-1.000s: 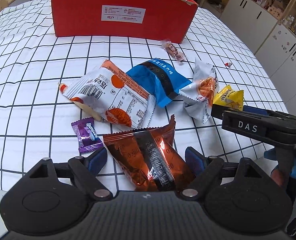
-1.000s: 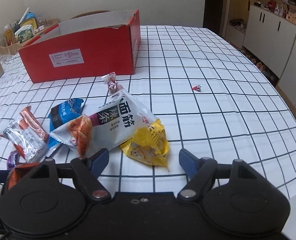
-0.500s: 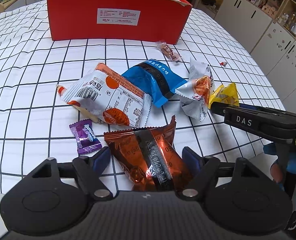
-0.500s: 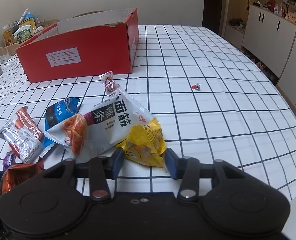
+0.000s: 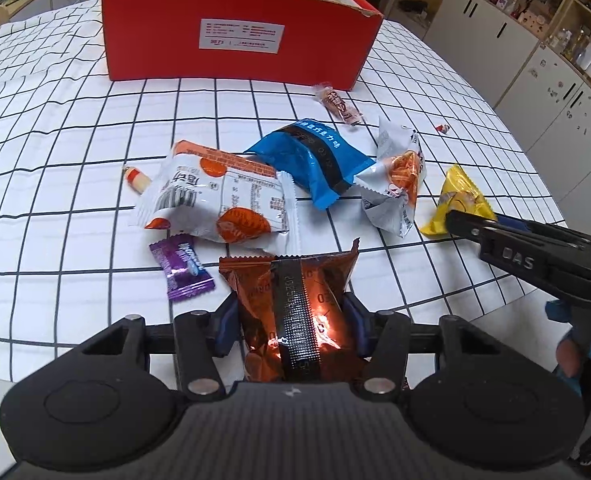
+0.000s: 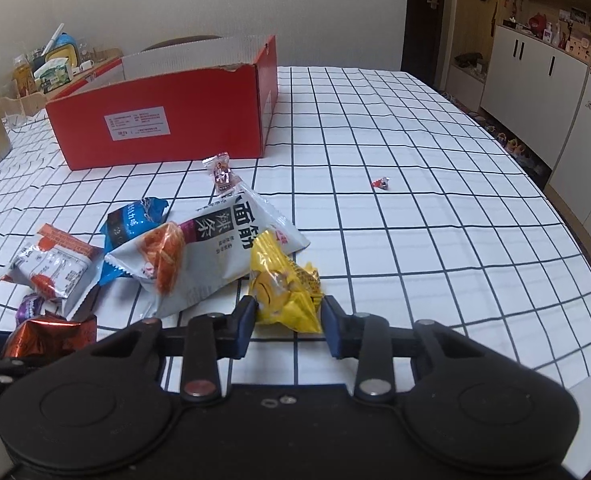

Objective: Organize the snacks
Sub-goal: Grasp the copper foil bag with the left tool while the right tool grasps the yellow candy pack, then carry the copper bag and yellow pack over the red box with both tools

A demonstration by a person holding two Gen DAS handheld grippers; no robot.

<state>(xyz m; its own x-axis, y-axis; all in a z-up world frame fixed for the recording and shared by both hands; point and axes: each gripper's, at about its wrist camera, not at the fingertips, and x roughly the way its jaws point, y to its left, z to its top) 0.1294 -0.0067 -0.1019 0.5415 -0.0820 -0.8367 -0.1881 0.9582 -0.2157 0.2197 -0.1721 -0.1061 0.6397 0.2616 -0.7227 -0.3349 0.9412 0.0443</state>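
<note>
An orange foil packet (image 5: 295,300) lies at the near edge of the checked cloth. My left gripper (image 5: 291,320) has its jaws closing, and both blue pads touch the packet's sides. A yellow packet (image 6: 283,288) sits between the pads of my right gripper (image 6: 289,318). Those jaws are closing too and press on the yellow packet from both sides. The red cardboard box (image 6: 159,120) stands open at the back of the table. Between it and me lie a white-and-orange packet (image 5: 223,208), a blue packet (image 5: 315,156) and a white strip-snack packet (image 6: 215,248).
A purple candy (image 5: 181,266) lies left of the foil packet. A small sausage wrapper (image 5: 339,104) rests near the box and a tiny red candy (image 6: 380,182) lies apart on the right. White cabinets (image 6: 535,80) stand beyond the table's right edge.
Both pairs of jaws have narrowed: the left pads now touch the orange foil packet and the right pads touch the yellow one. Neither hand has shifted much.
</note>
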